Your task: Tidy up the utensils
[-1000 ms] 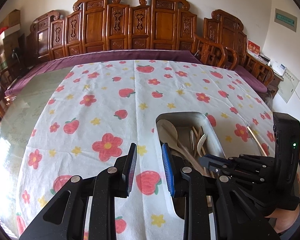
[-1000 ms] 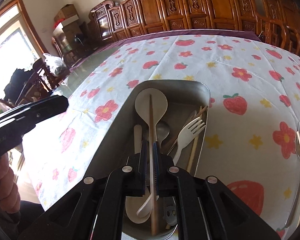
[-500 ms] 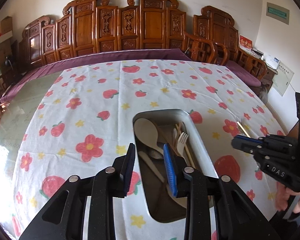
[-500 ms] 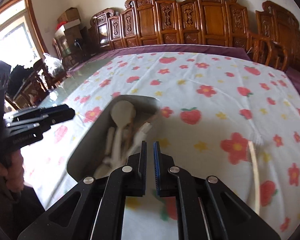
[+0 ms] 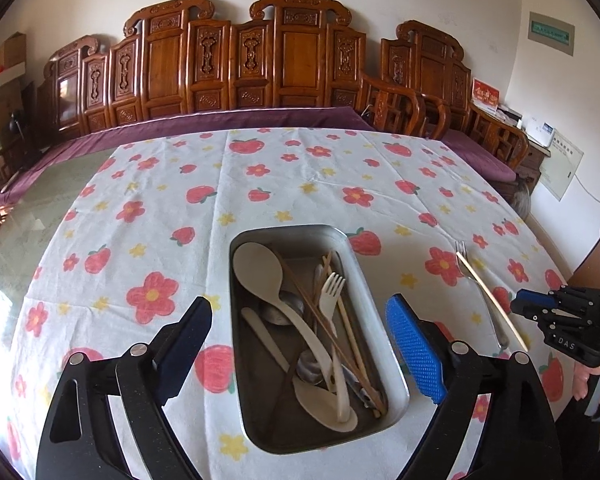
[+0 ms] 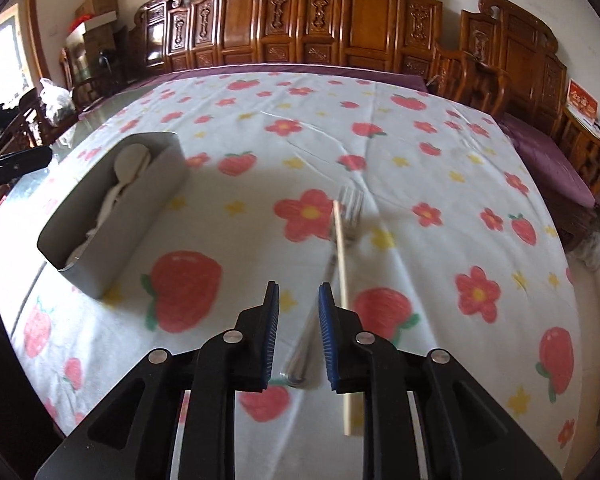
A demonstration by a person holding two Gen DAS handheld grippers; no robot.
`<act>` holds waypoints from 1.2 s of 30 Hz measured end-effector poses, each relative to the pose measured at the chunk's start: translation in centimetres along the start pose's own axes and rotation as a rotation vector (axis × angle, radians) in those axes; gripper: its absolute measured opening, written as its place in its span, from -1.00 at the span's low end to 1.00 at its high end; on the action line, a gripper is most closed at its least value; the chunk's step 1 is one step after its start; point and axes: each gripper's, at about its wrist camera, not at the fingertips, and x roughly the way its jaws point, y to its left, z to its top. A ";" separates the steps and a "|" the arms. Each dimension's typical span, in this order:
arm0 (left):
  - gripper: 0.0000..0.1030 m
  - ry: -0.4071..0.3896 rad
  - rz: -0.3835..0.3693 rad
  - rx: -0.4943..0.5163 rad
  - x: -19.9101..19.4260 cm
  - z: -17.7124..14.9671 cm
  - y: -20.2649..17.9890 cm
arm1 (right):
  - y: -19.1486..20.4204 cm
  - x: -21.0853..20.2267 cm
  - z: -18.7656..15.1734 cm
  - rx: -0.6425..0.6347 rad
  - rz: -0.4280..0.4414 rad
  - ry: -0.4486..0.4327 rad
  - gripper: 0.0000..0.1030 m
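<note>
A grey metal tray [image 5: 380, 312] on the flowered tablecloth holds a white rice spoon [image 5: 260, 270], a white plastic fork [image 5: 330, 292], wooden chopsticks and other utensils. My left gripper [image 5: 298, 344] is wide open, its fingers either side of the tray. My right gripper [image 6: 299, 328] is open and empty, low over the cloth above a metal fork [image 6: 350, 210] and a single chopstick [image 6: 342, 256] lying side by side. The tray [image 6: 132, 224] stands to its left. The right gripper [image 5: 532, 306] also shows at the right edge of the left wrist view, near the fork [image 5: 480, 292].
Carved wooden chairs [image 5: 284, 60] line the far side of the table. A purple cloth [image 5: 220, 126] borders the tablecloth at the back. Bare glass tabletop [image 5: 28, 216] lies to the left.
My right gripper let go of the chopstick in the tray, swung right to the fork and chopstick on the cloth and opened slightly. My left gripper opened wide around the tray.
</note>
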 end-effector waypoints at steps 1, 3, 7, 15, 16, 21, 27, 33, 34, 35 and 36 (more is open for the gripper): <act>0.66 -0.001 -0.002 0.006 0.0 -0.1 -0.4 | -0.3 0.2 -0.1 0.004 -0.002 0.004 -0.56; 0.66 0.009 -0.009 0.031 0.1 -0.3 -1.6 | -0.7 0.9 -0.2 0.005 -0.008 0.014 -0.55; 0.66 0.014 -0.025 0.078 0.0 -1.0 -4.3 | -1.7 2.6 -0.5 0.007 -0.015 0.049 -0.55; 0.66 0.038 -0.051 0.124 -0.1 -2.6 -8.3 | -2.5 4.2 -1.5 -0.003 -0.028 0.118 -0.66; 0.66 0.041 -0.052 0.124 -0.1 -2.7 -8.5 | -2.3 4.2 -1.6 -0.012 -0.030 0.122 -0.82; 0.66 0.066 -0.044 0.139 0.0 -3.8 -9.8 | -2.5 3.0 -2.5 -0.037 -0.019 0.123 -0.88; 0.66 0.093 -0.045 0.136 0.0 -4.5 -11.2 | -3.8 0.1 -3.1 -0.012 0.010 0.065 -0.88; 0.66 0.112 -0.079 0.140 1.2 -4.2 -14.1 | -5.2 -1.2 -2.7 0.011 0.009 0.031 -0.88; 0.66 0.112 -0.082 0.147 1.4 -4.0 -14.5 | -5.5 -1.4 -2.6 0.018 0.008 0.025 -0.88; 0.66 0.113 -0.082 0.161 2.0 -3.7 -15.3 | -5.7 -1.5 -2.6 0.023 0.009 0.022 -0.88; 0.66 0.114 -0.085 0.170 2.4 -3.4 -15.8 | -6.0 -1.6 -2.5 0.032 0.011 0.019 -0.88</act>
